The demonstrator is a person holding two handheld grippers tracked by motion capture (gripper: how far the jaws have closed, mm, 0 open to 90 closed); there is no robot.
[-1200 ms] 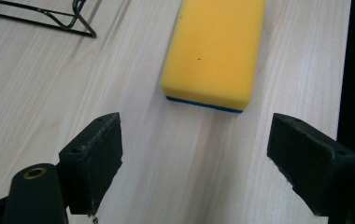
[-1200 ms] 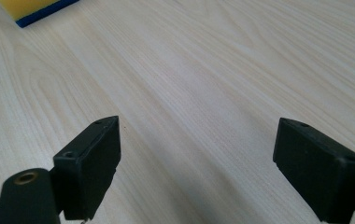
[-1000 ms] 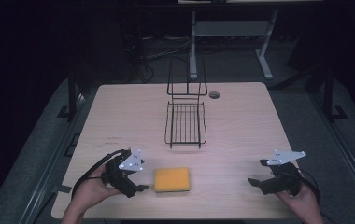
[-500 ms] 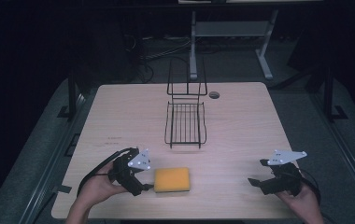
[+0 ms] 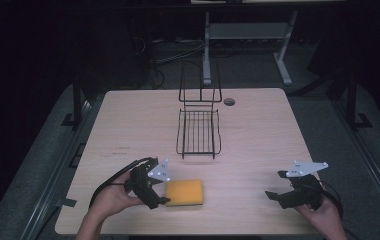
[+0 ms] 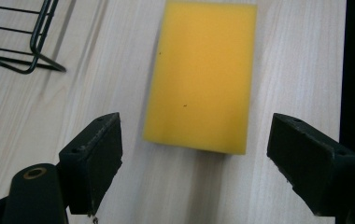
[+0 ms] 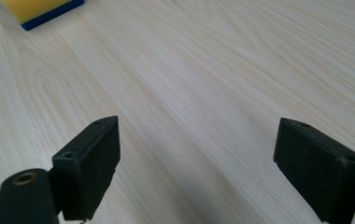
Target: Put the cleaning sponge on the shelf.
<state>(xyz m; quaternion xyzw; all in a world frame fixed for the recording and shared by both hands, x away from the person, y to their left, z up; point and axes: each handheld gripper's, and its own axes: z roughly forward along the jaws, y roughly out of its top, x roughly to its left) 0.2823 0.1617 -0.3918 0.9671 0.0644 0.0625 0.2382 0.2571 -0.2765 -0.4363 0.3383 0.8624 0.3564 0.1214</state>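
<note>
sponge (image 5: pixel 184 192), yellow, flat near the table's (image 5: pixel 258 130) front edge, not yet gripped: my left gripper (image 6: pixel 194 154) gapes just short of it, my right gripper (image 7: pixel 196 158) idles open near the front right corner.

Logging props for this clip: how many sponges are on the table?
1. A yellow sponge with a blue underside lies flat near the table's front edge, just ahead of the open left gripper and in front of the wire rack. Nothing seems to hide another.
</note>
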